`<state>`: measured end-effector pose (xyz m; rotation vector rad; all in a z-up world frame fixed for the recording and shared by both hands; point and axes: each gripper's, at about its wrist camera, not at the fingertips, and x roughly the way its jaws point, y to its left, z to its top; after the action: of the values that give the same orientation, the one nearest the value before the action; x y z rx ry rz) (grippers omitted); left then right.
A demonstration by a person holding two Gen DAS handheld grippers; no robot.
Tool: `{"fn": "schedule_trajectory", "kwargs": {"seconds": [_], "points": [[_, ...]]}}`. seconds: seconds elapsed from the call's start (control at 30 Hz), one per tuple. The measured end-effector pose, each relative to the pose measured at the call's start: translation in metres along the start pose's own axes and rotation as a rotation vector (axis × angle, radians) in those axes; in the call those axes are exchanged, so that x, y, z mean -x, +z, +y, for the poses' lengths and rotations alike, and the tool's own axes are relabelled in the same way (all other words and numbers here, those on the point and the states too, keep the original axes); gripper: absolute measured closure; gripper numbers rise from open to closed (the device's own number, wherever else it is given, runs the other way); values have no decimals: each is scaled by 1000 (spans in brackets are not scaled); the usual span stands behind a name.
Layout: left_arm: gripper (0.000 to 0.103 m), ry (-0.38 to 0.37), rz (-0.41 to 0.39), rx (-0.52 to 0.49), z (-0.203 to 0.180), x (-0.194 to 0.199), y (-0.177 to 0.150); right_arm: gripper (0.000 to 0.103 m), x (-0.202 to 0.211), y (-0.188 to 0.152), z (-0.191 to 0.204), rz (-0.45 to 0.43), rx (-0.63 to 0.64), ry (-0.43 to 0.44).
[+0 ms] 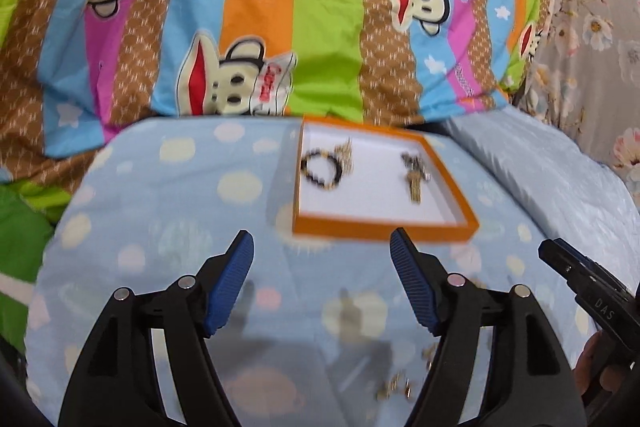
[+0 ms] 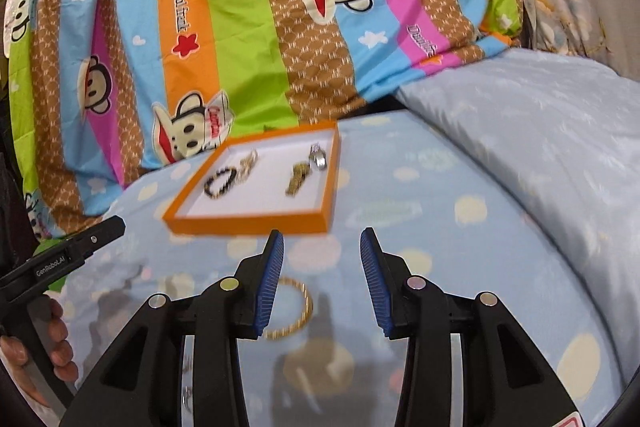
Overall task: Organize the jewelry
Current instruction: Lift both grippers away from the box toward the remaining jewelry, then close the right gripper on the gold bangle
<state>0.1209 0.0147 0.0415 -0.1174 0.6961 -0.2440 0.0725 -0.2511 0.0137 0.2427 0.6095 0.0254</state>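
1. Both tongs empty: left tongs (image 1: 322,283) spread wide, right tongs (image 2: 322,283) half open.
2. Gold bangle (image 2: 294,309) on bed (image 2: 460,247), under right tongs.
3. Orange tray (image 2: 248,221) w/ bead bracelet (image 2: 218,181) sits ahead; prob next drop.

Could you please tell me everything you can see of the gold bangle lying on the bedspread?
The gold bangle is a thin closed ring with a twisted, rope-like surface that looks like metal. It lies flat on the light blue spotted bedspread, outside the orange tray and nearer the camera. The right gripper's blue left pad hides part of it; nothing appears to hold it.
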Motion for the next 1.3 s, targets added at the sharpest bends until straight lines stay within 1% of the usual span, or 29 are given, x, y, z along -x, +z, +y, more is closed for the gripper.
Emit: {"fn": "schedule_trajectory", "kwargs": {"seconds": [0.1,0.23,0.4,0.47,0.63,0.77,0.93,0.97,1.03,1.1,1.17,1.3], "points": [[35,-6,52,20,3,1,-24,63,0,-18,-2,37,-18,14],[35,-7,107,39,4,1,-47,63,-5,-37,1,93,-23,20],[35,-8,138,25,1,4,-64,63,-7,-42,4,116,-19,16],[35,-13,151,24,0,4,-68,63,-10,-42,2,128,-31,11],[35,-20,155,27,-1,2,-67,63,-20,-38,-3,154,-69,15],[35,-39,156,24,-1,4,-67,63,-35,-29,4,169,-51,-1],[35,-40,154,-2,-6,4,-68,65,-54,-24,15,210,-11,-23],[35,-42,156,0,-5,4,-68,67,-57,-23,16,218,-5,-27],[35,-42,160,4,-6,3,-68,74,-63,-23,19,236,5,-41],[35,-44,162,5,-7,3,-68,86,-66,-23,19,247,11,-53],[35,-45,163,0,-7,3,-68,96,-66,-23,18,248,10,-59],[35,-56,169,-13,-11,3,-69,97,-58,-25,17,225,10,-71]]}}
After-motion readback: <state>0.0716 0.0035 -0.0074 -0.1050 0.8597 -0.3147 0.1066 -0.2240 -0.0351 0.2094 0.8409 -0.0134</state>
